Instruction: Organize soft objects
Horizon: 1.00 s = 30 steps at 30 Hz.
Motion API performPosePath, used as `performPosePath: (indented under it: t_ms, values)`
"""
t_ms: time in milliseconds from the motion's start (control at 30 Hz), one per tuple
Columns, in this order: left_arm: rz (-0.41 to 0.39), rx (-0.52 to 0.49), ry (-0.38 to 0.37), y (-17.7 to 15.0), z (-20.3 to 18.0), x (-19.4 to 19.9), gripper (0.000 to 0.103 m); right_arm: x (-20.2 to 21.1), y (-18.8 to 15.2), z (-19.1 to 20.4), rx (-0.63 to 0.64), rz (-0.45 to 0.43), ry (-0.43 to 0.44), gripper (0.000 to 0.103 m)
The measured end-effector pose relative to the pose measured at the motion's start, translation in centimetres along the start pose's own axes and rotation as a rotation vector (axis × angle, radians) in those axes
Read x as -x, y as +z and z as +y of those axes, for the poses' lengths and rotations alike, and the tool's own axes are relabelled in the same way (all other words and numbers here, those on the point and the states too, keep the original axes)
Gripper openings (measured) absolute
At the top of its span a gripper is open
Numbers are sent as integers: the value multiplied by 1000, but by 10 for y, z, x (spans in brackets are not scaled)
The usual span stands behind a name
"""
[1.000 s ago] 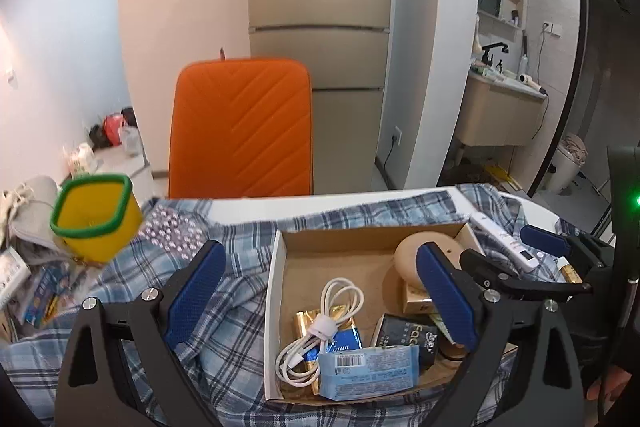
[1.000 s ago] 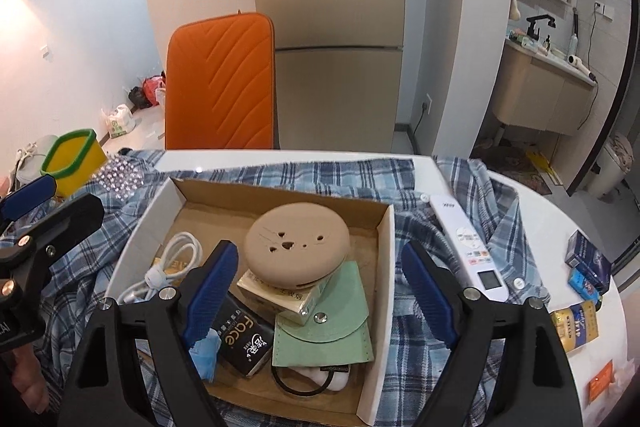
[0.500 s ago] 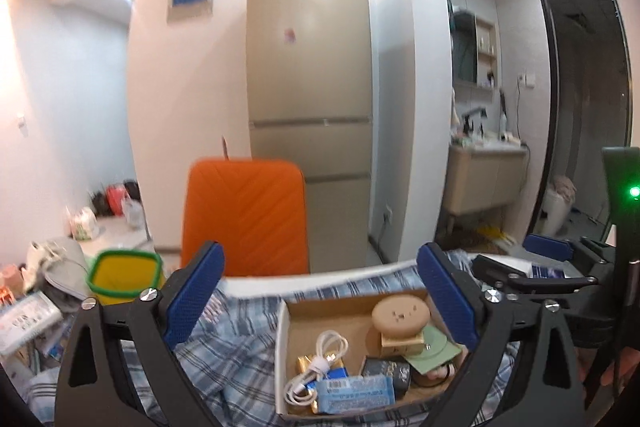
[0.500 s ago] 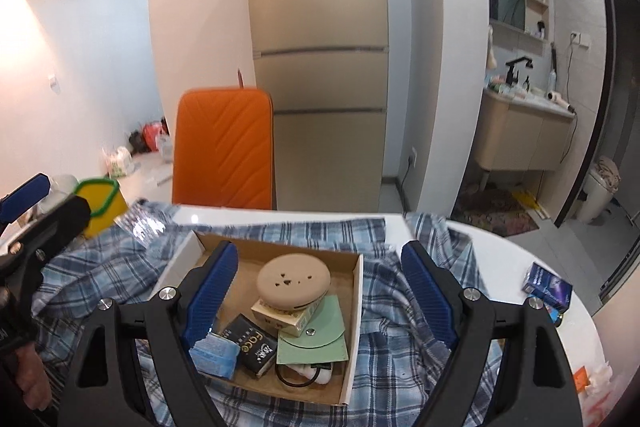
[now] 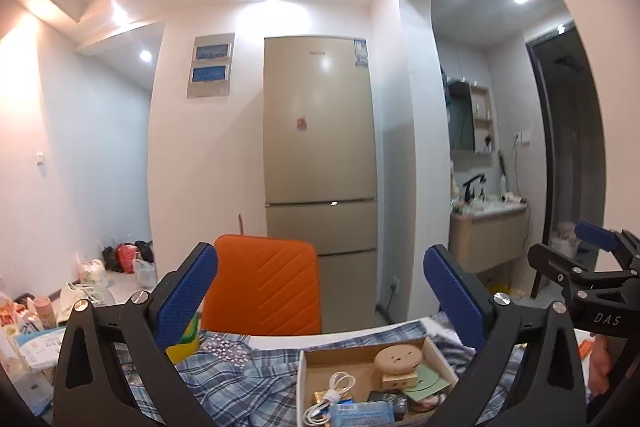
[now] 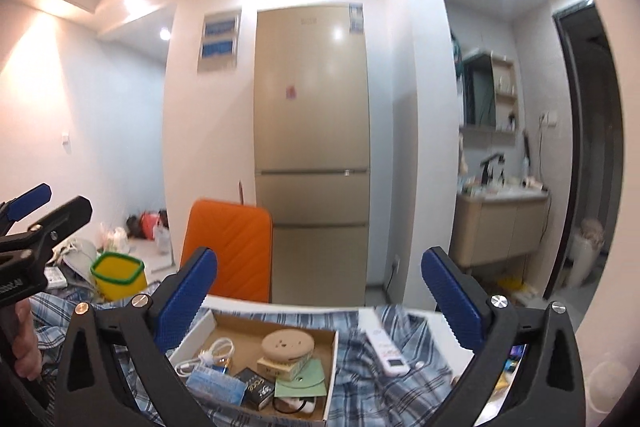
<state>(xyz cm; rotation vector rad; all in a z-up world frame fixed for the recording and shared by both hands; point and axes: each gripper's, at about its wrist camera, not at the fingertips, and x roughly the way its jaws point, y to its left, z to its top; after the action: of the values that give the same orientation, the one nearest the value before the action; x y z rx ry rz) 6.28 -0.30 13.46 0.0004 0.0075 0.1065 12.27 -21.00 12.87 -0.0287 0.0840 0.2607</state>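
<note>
Item one, far left: my left gripper (image 5: 320,291), fingers spread wide, blue pads (image 5: 186,293) facing each other across an empty gap, nothing held; it sits raised above the table and looks out over it toward the room. From my right wrist view the same tool shows at the left edge, gripped by my left hand (image 6: 24,351). Item two, beside it on the table's left side: a yellow cup (image 6: 118,275) with a green rim, upright, standing next to the blue plaid shirt (image 6: 372,379). Item three: that shirt, crumpled and spread across the tabletop, lying under and around the cardboard box (image 6: 330,367). Item four, centre: the box, open-topped, resting on the shirt and holding a white coiled cable (image 6: 212,351), a blue tissue pack (image 6: 216,383), a small black carton (image 6: 256,387), a round tan case (image 6: 288,343) perched on a small tan carton, and a green pouch (image 6: 306,379). Item five, behind the table: an orange chair (image 6: 230,247) backed by a beige fridge (image 6: 312,131). Item six, right of the box: a white remote (image 6: 384,347) lying on the shirt. Item seven, far right: my right gripper (image 6: 320,291), likewise wide open and holding nothing, raised above the box.
</note>
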Motion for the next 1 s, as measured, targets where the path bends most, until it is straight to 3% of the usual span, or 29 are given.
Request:
performPosePath:
  t_ms: [333,733,1000]
  values:
    - [-36,-23,1,-13,7,31,102,50,-5,8,4,-81,-20,103]
    - [-25,-33,1,-56,-4,49,102,65,-48,2,-55,-80,-40,103]
    - [23,-15,2,-90,-1,49,102,62,-81,-4,-61,-75,-34,103]
